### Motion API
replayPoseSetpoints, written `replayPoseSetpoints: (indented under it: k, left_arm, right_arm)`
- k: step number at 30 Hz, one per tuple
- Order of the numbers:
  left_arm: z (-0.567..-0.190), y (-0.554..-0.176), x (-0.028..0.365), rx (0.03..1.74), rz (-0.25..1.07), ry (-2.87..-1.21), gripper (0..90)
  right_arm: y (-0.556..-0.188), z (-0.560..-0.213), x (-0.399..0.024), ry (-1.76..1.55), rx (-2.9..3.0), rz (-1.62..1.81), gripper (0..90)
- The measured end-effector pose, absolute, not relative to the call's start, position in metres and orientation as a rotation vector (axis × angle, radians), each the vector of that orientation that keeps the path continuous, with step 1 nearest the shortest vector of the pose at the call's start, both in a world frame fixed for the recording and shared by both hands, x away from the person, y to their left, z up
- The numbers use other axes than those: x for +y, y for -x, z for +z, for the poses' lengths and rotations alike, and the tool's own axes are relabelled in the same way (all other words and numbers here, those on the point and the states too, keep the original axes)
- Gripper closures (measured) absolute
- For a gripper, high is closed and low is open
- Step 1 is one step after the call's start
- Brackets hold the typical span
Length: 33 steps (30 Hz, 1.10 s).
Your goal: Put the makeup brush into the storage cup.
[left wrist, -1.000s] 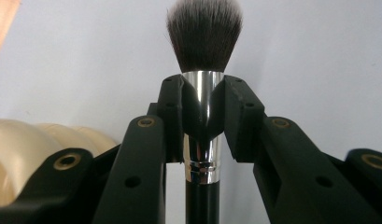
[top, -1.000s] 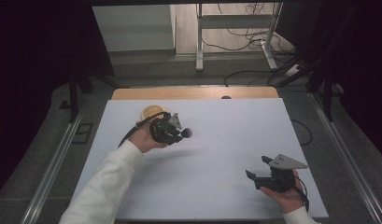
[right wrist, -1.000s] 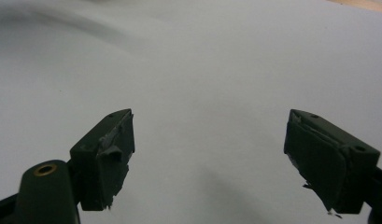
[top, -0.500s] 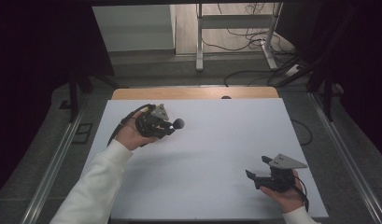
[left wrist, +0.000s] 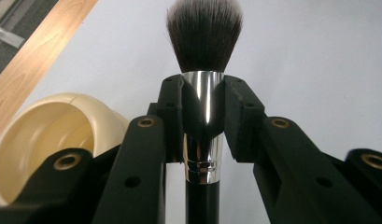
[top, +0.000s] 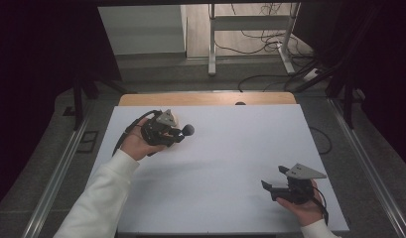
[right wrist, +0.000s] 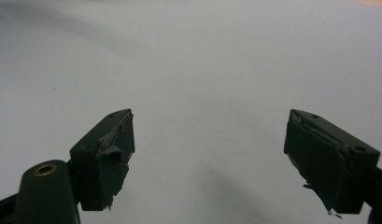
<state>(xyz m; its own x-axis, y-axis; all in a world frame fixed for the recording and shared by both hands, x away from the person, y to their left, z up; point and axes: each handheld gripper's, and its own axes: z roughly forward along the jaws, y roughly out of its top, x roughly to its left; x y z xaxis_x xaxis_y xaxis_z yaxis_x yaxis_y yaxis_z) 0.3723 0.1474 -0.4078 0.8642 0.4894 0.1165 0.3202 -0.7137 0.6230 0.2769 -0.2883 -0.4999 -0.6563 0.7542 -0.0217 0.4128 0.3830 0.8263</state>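
Clamping one brush (left wrist: pixel 205 70), left hand-held gripper (left wrist: pixel 202 116) beside perhaps one bowl (left wrist: pixel 48 135).

In the left gripper view the brush (left wrist: pixel 203 70) is running out of frame at both ends — its bristle tip is being cut by the top edge, its black handle by the bottom. The jaws are covering the sides of its silver ferrule. The cream bowl (left wrist: pixel 48 135) is sitting half behind the near jaw arm, so its right part and base are hidden.

In the high view the bowl is lying behind the left gripper (top: pixel 183 132) and hand — too little is showing to tell its tilt. The right gripper (top: pixel 270 179) is looking too small there to read its pads.
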Motion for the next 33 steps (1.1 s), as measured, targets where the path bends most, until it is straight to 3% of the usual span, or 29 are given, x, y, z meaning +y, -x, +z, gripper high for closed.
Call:
replayPoseSetpoints:
  k: [33]
  left_arm:
    - [-0.416, -0.357, 0.171, 0.704, 0.31, -2.243, 70.7]
  right_arm:
    - [-0.277, -0.501, -0.287, -1.009, 2.258, 1.167, 17.1]
